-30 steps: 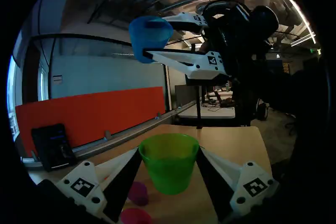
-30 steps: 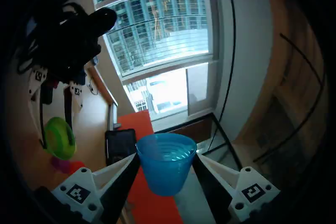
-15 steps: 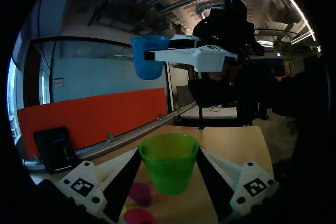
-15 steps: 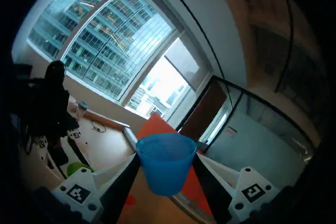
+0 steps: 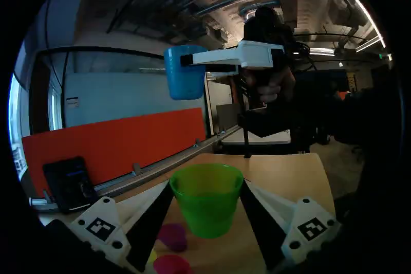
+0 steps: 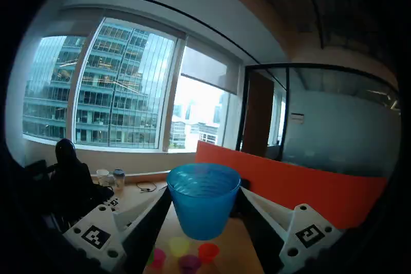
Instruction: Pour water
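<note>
Left gripper view: above a wooden table [image 5: 287, 171], our left gripper [image 5: 206, 187] clamps the green cup [image 5: 206, 209] upright between both fingers, low in front, while the right gripper [image 5: 186, 62], in a hand [image 5: 267, 86], pinches the blue cup [image 5: 184, 81] upright, high above the green rim, a little to its left and well apart. We judge the pour turns on that gap: the blue cup must come down over the green mouth, then tip toward it. Small cups [image 6: 190, 259] dot the table.
</note>
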`<state>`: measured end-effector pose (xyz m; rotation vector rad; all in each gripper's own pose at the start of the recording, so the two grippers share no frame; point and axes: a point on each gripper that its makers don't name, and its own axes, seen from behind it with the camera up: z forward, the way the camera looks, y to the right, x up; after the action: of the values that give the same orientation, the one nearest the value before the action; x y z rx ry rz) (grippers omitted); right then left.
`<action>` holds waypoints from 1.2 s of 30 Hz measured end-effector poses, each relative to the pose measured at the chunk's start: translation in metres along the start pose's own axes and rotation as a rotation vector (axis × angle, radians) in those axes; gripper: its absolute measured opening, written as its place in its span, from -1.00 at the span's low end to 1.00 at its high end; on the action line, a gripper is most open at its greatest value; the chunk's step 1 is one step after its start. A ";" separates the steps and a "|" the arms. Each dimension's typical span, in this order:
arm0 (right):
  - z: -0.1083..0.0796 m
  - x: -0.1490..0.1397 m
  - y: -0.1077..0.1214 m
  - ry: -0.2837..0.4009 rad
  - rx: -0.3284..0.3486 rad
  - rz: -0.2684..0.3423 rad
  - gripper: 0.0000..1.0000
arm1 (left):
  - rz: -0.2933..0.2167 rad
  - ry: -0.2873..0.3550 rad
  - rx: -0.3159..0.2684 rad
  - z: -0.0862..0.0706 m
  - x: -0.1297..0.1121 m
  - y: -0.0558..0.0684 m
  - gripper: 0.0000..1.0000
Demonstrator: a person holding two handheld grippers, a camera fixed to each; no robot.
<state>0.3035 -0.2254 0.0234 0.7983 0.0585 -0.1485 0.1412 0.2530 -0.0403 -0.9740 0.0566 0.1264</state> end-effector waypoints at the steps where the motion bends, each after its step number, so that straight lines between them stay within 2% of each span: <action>1: -0.001 0.000 0.001 0.001 -0.002 0.003 0.78 | 0.002 -0.001 0.001 0.000 0.000 0.000 0.74; 11: -0.014 -0.015 0.010 -0.012 -0.026 0.019 0.78 | 0.014 -0.014 0.019 -0.007 -0.005 -0.003 0.74; 20: -0.032 -0.041 0.025 -0.034 -0.061 0.040 0.78 | 0.014 -0.041 0.057 -0.024 -0.018 -0.012 0.74; 26: -0.042 -0.061 0.035 -0.062 -0.090 0.018 0.79 | 0.006 -0.053 0.075 -0.034 -0.026 -0.014 0.74; 36: -0.050 -0.089 0.030 -0.100 -0.076 0.022 0.79 | -0.001 -0.064 0.069 -0.032 -0.033 -0.011 0.74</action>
<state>0.2199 -0.1590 0.0191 0.7145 -0.0387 -0.1642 0.1104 0.2173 -0.0459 -0.9006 0.0013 0.1535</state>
